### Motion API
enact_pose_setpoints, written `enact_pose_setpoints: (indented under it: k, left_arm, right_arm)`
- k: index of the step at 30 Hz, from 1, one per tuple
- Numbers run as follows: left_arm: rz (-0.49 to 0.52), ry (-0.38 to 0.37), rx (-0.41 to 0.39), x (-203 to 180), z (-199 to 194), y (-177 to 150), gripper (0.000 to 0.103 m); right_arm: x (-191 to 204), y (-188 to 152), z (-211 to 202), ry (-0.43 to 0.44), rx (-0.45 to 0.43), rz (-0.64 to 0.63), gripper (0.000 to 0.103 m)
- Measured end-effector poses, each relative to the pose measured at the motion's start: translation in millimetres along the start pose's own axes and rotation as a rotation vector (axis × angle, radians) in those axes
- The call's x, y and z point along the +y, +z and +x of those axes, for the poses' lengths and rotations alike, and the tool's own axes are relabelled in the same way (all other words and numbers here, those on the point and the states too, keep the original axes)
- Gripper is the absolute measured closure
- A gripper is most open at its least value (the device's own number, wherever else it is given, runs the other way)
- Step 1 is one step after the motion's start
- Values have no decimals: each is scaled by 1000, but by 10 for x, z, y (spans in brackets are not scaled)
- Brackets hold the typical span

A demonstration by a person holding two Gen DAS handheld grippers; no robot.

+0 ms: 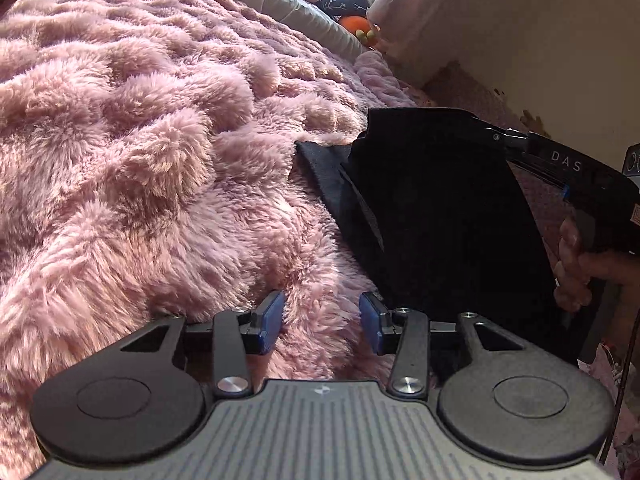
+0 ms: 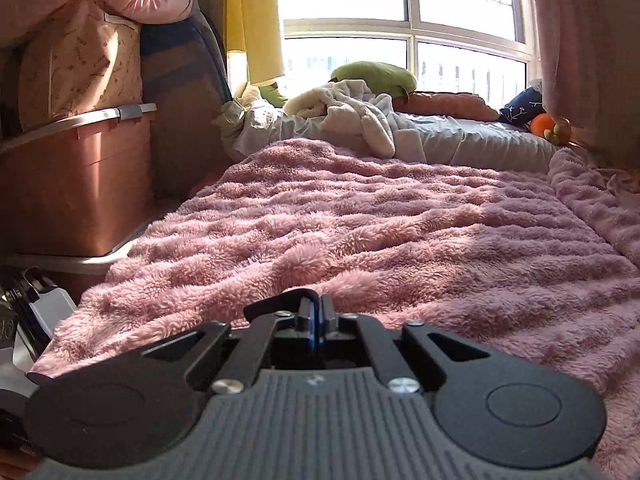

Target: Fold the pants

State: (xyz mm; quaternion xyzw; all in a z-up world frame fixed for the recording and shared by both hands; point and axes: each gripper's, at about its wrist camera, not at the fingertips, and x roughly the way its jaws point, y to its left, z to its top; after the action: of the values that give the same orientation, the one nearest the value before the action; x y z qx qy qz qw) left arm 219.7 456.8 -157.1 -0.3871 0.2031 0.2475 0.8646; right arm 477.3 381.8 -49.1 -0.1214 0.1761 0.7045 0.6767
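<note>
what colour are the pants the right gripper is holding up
Black pants, clearest in the left wrist view.

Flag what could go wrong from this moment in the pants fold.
1. The right gripper is shut on the black pants, lifting one edge; the thin pinch may slip.
2. The left gripper is open, holding nothing, so the hanging cloth could sag or bunch on the fluffy pink blanket.

A home bedroom: bed under a fluffy pink blanket (image 2: pixel 360 232), crumpled bedding (image 2: pixel 360 120) by a sunlit window (image 2: pixel 400 0), yellow curtain (image 2: pixel 252 20), brown storage box (image 2: pixel 80 180).
</note>
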Motion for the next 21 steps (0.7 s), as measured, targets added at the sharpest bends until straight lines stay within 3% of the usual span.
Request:
enact_pose_setpoints:
  k: [6,12,13,14,15,16,17,19,20,21]
  left_arm:
    - [17,13,5,-26,-7,-18,53]
    - [46,32,5,-64,23,-33,53]
    - [47,33,6,-63,26,-31,53]
    - [47,32,8,-60,24,-27,53]
    - [49,30,10,-57,20,-23,53]
    - [49,28,11,-53,20,-19,53]
    - [45,26,13,-46,23,-15,53]
    - [36,23,16,-34,31,-10,53]
    - [34,23,17,-31,33,-8,53]
    - [35,22,16,-33,28,-8,53]
  right_arm:
    - [-98,117,-191,125,-85,102,103]
    - [-381,-329,328,-62,1,154,103]
    - [-455,-442,522,-169,52,191,103]
    - [-511,-524,699,-260,120,227,96]
    - [-571,-597,869,-337,196,252,97]
    - [-600,-620,941,-379,211,264,97]
    - [-593,-610,924,-409,166,276,93]
    - [-501,-532,770,-490,34,250,53]
    - [-465,-478,673,-530,-26,240,24]
    - [-447,-416,577,-554,-68,236,22]
